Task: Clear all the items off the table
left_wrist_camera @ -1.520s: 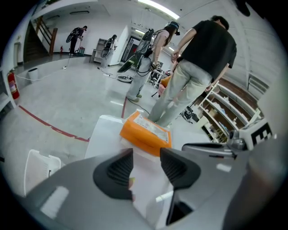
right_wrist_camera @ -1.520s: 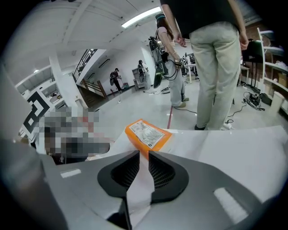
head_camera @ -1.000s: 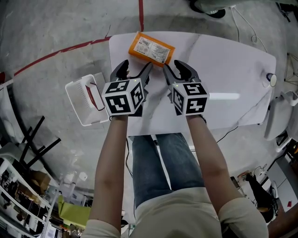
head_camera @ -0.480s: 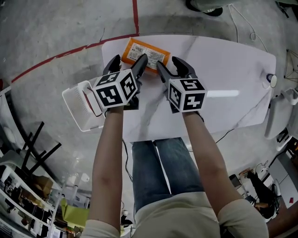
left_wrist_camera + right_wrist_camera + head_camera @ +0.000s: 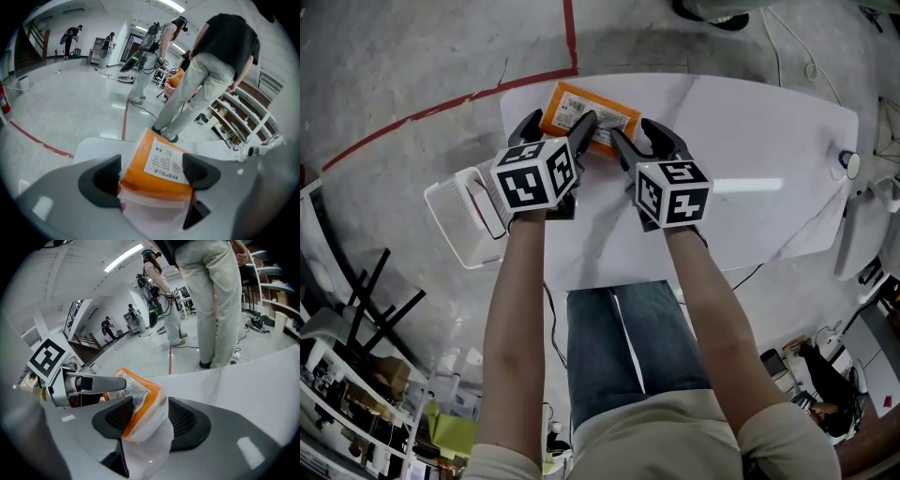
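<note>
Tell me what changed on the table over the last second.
Both grippers moved forward over the table to the orange packet. The left gripper now has one end of it between its jaws, though whether they press it is unclear. The right gripper has closed on the other corner. A second ago both were short of it, empty. The packet lies where it was, and the white basket stays beside the table.

One orange packet (image 5: pixel 589 114) lies on one white worktop (image 5: pixel 750 141). Two grippers, left (image 5: pixel 558 127) and right (image 5: pixel 635 136), each carry one marker cube, two cubes in all. One white basket (image 5: pixel 459 220) stands beside the worktop. At least four people (image 5: pixel 220 61) stand beyond.
</note>
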Demonstrator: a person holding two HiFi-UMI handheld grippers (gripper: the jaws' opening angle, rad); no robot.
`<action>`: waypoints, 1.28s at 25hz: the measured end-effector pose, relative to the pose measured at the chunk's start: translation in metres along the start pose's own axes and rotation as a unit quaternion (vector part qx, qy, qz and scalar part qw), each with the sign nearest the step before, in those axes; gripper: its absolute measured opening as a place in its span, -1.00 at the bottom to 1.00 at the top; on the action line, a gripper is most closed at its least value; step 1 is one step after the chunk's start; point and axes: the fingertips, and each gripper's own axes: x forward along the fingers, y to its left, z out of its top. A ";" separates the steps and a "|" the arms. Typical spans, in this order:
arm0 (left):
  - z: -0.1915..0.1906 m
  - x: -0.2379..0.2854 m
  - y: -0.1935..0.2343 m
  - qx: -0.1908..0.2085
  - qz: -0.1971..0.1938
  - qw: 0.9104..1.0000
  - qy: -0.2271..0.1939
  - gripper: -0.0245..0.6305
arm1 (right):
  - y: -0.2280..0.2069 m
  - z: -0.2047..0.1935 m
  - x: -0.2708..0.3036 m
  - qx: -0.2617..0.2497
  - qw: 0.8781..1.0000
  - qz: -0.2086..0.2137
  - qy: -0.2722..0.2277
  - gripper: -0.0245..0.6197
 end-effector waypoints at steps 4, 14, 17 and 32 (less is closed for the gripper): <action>-0.005 0.002 0.001 0.022 0.004 1.000 0.008 0.32 | 0.001 -0.001 0.003 -0.001 1.000 0.006 0.004 -0.20; -0.014 -0.005 -0.002 0.028 -0.002 0.999 0.020 0.16 | 0.004 -0.001 0.000 0.011 1.000 -0.004 -0.004 -0.32; -0.018 -0.012 -0.003 0.029 0.003 0.999 0.014 0.08 | 0.006 0.001 -0.002 0.003 1.000 -0.011 -0.006 -0.36; -0.028 -0.048 0.008 -0.001 0.013 1.000 -0.013 -0.04 | 0.034 0.002 -0.012 -0.019 1.000 -0.001 -0.013 -0.41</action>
